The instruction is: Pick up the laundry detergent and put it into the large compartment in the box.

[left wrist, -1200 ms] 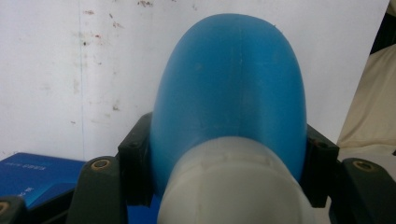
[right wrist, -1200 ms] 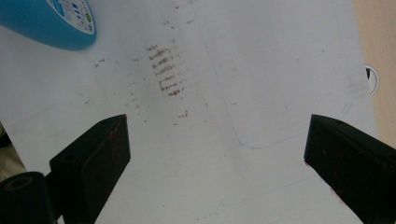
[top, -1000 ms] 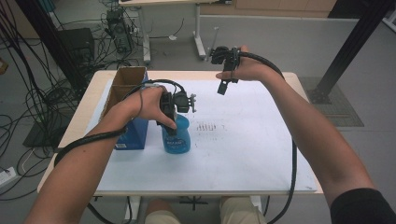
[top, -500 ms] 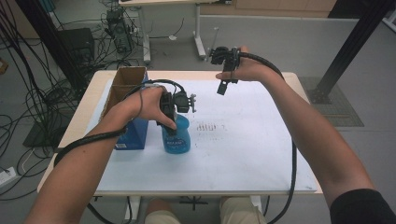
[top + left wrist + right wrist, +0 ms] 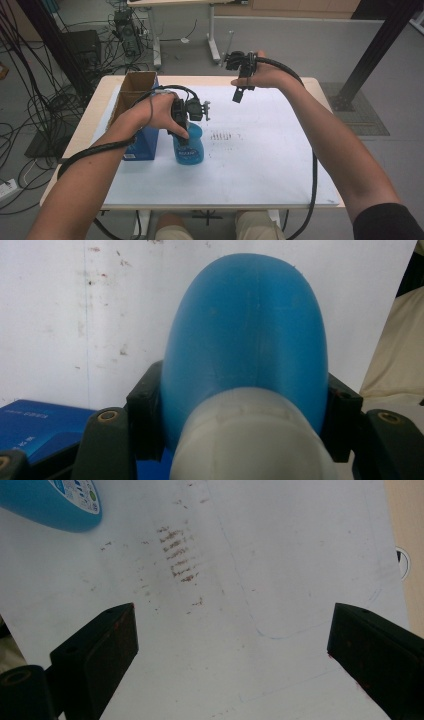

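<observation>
Blue bottle (image 5: 245, 340) sits clamped in the left gripper's (image 5: 245, 425) jaws (right gripper (image 5: 232, 645) jaws gape over stained paper (image 5: 250, 580)).

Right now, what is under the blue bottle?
The blue bottle stands on the white sheet over the table, beside the blue box. The left gripper clamps its neck. Its base hides the spot beneath.

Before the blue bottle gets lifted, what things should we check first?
1. Left gripper shut on the blue bottle: ok.
2. Pads press both sides of the bottle: ok.
3. Bottle standing upright on the white mat: ok.
4. Right gripper open and holding nothing: ok.
5. Cardboard box beside the bottle, open on top: ok.
6. Cap tight: cannot tell.
</observation>
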Motion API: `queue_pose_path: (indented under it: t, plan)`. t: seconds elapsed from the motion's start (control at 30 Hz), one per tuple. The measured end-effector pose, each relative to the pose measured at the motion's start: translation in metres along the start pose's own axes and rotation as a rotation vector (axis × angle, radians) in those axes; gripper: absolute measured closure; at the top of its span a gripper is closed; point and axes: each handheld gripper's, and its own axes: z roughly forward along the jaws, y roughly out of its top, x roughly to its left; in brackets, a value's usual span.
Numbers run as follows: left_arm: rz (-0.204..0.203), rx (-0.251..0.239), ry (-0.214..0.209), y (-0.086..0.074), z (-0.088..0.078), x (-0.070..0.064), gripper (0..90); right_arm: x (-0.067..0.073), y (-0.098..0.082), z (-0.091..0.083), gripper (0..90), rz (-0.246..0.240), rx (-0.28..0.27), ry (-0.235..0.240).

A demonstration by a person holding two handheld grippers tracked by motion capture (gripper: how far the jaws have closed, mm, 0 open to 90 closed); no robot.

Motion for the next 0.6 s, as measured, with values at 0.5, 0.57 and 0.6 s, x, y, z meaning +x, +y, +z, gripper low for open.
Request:
queue_pose_path:
  t: [0.5,0.57,0.6]
  plan:
    - [-0.019,0.014,-0.003,-0.001,-0.013,-0.002,37.4,-0.001,-0.006,-0.002,6.1,0.015,-0.006,-0.002]
    - [-0.024,0.012,-0.001,-0.002,-0.018,-0.004,37.4,0.000,-0.006,-0.003,5.7,0.023,-0.003,-0.009]
    - [-0.029,0.012,-0.001,-0.002,-0.022,-0.004,37.5,-0.001,-0.007,-0.003,5.8,0.023,-0.003,-0.008]
